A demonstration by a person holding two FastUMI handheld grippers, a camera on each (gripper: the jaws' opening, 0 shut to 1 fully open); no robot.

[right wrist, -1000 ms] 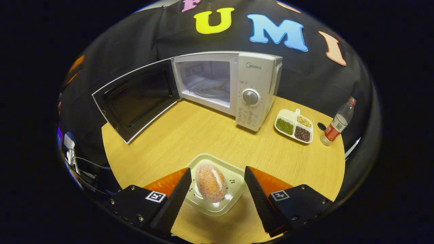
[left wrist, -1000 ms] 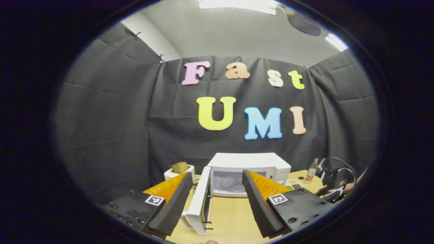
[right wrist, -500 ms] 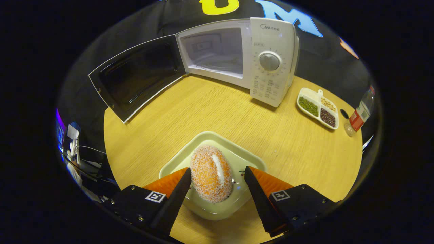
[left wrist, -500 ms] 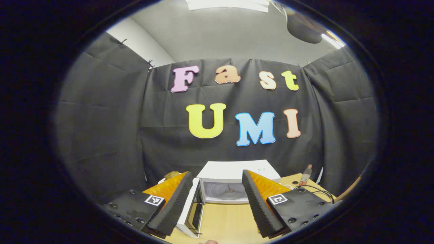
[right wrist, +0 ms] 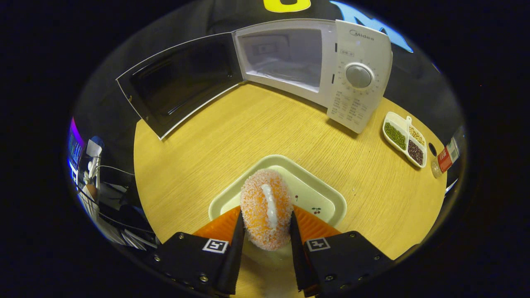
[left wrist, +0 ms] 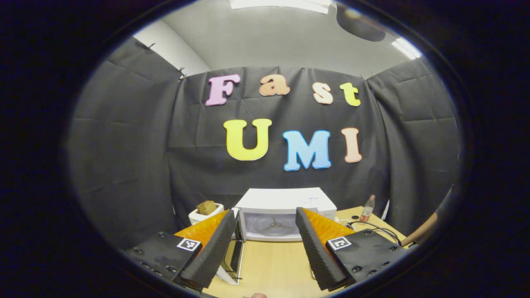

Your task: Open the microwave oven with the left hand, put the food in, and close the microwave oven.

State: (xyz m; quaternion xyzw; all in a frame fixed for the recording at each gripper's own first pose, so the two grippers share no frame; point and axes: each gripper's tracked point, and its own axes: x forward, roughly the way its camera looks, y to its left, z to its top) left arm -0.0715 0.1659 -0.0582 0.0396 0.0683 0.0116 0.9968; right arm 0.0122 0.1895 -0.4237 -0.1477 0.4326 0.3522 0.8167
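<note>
In the right gripper view an oval, sugar-coated orange pastry (right wrist: 266, 207) lies on a pale green square plate (right wrist: 314, 196), and my right gripper (right wrist: 265, 231) is shut on it, both fingers pressing its sides. Beyond the plate stands the white microwave (right wrist: 352, 78), its door (right wrist: 182, 82) swung wide to the left and its cavity (right wrist: 285, 58) bare. In the left gripper view my left gripper (left wrist: 263, 240) is open and holds nothing; it hangs back from the microwave (left wrist: 285, 207), whose door (left wrist: 234, 254) stands edge-on between the fingers.
The round wooden table (right wrist: 232, 140) carries a divided white dish of beans (right wrist: 403, 138) and a plastic bottle (right wrist: 445, 155) at the right. A white toaster with bread (left wrist: 205, 211) stands left of the microwave. The other gripper's cables (left wrist: 372, 227) and a person's arm (left wrist: 426, 229) are at the right.
My right gripper has gone down over the plate and shut on the pastry. My left gripper has drawn back from the microwave, still open.
</note>
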